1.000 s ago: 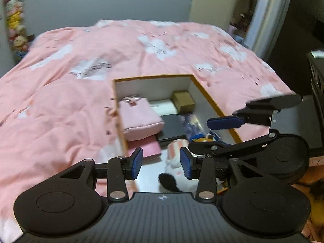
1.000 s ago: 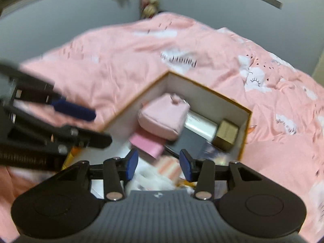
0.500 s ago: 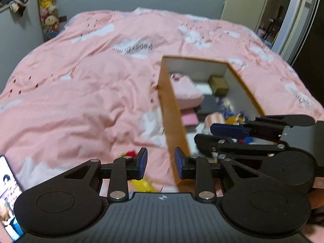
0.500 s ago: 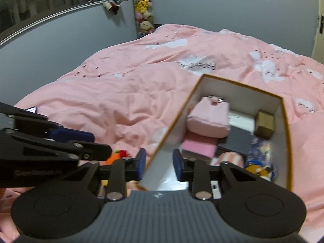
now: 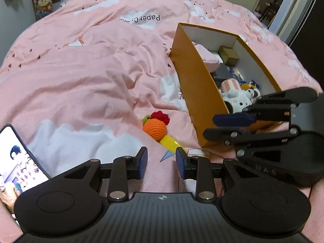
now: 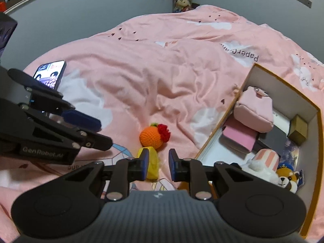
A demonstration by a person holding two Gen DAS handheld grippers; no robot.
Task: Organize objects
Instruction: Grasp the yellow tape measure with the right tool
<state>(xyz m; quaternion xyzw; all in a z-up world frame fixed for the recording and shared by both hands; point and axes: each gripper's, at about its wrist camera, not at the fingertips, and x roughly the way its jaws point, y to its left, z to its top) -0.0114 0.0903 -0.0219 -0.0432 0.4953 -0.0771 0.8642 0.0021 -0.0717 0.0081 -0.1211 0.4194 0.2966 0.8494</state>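
Observation:
A crochet toy [image 5: 155,128] with an orange ball, a red tuft and a yellow handle lies on the pink bedspread, left of the orange cardboard box [image 5: 194,85]. My left gripper [image 5: 161,162] hovers just short of the toy's handle. Its jaws are opening and nothing is between them. My right gripper [image 6: 159,165] hangs over the toy [image 6: 150,135]. Its jaws are closing to a narrow gap, and the yellow handle shows under its left finger with no pad pressing on it. From the left wrist, the right gripper [image 5: 216,126] is by the box's near corner.
The box [image 6: 222,121] holds a pink pouch [image 6: 255,111], a pink case [image 6: 239,137], a small gold box [image 6: 297,129] and plush toys [image 6: 285,178]. A lit phone [image 6: 50,75] lies on the bedspread at the left. Stuffed toys hang on the far wall.
Both views have swung left, from over the box to the bedspread beside it. The crochet toy and the phone have come into view. The right jaws have narrowed.

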